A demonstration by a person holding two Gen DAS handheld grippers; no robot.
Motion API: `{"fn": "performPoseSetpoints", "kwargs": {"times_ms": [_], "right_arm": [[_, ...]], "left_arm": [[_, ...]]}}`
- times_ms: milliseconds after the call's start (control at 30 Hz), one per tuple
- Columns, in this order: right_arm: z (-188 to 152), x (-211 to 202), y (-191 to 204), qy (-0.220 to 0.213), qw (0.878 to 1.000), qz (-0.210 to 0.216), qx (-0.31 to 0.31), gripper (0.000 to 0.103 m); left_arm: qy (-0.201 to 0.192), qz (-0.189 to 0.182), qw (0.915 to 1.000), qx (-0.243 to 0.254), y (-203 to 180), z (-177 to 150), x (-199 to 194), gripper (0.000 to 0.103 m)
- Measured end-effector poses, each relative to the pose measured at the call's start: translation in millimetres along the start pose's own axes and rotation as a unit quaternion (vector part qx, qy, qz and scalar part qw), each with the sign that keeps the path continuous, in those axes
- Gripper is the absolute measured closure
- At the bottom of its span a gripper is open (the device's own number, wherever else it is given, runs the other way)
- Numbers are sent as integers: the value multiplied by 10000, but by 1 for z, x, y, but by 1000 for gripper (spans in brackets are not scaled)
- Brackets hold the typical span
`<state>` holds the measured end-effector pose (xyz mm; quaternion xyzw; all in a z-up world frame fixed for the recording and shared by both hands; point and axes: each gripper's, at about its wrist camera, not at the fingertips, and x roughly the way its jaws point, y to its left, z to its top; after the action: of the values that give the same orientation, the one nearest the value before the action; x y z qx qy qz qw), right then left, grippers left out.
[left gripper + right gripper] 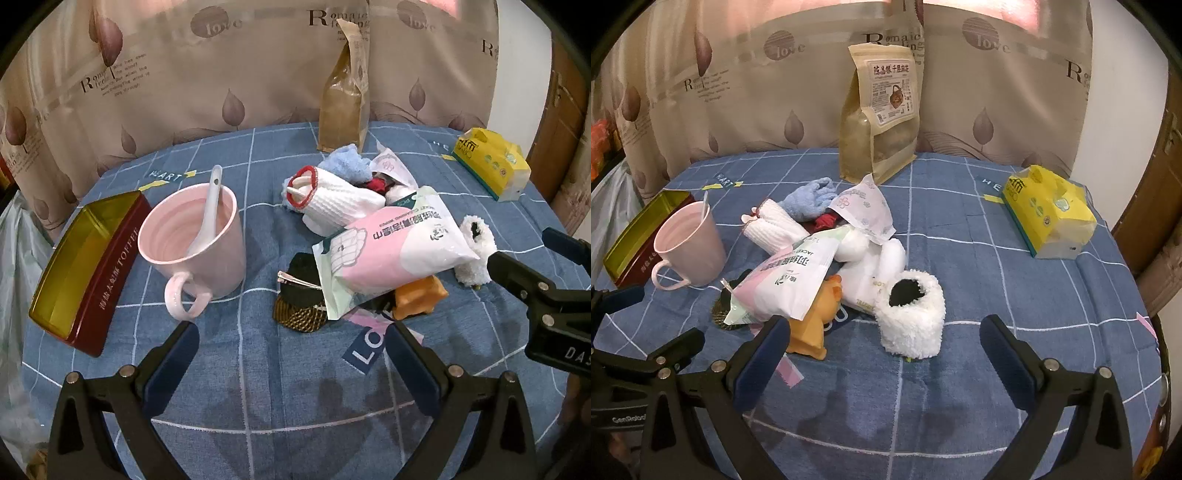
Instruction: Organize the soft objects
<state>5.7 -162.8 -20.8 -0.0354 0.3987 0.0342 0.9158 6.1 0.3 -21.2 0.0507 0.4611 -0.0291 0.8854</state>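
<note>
A heap of soft things lies mid-table: a pink-and-white wipes pack (395, 254) (783, 280), a white ribbed cloth with a red rim (332, 201) (775, 225), a blue fuzzy cloth (345, 164) (812, 197), an orange piece (419, 295) (812, 325), a dark netted item (301, 299) and a white fluffy roll (912, 314) (474, 251). My left gripper (291, 350) hovers open just short of the heap. My right gripper (884, 347) stands open with the fluffy roll right ahead of its fingers, and shows from the side at the right edge of the left wrist view (543, 295).
A pink mug (195, 243) (689, 251) holding a white spoon stands left of the heap, beside a red toffee tin (85, 266). A tall kraft snack bag (879, 114) stands at the back. A yellow tissue pack (1049, 218) lies at the right. A curtain hangs behind.
</note>
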Motion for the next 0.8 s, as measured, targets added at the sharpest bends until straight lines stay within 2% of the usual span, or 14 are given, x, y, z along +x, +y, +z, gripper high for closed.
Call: {"fn": "performPoseSetpoints", "kwargs": {"times_ms": [267, 800], "right_arm": [[0, 3, 1, 48, 10000, 17, -20, 6], [0, 5, 2, 94, 9999, 44, -30, 7]], "left_arm": [[31, -7, 10000, -13, 3, 1, 1, 0], [51, -8, 10000, -7, 4, -1, 3, 0]]}}
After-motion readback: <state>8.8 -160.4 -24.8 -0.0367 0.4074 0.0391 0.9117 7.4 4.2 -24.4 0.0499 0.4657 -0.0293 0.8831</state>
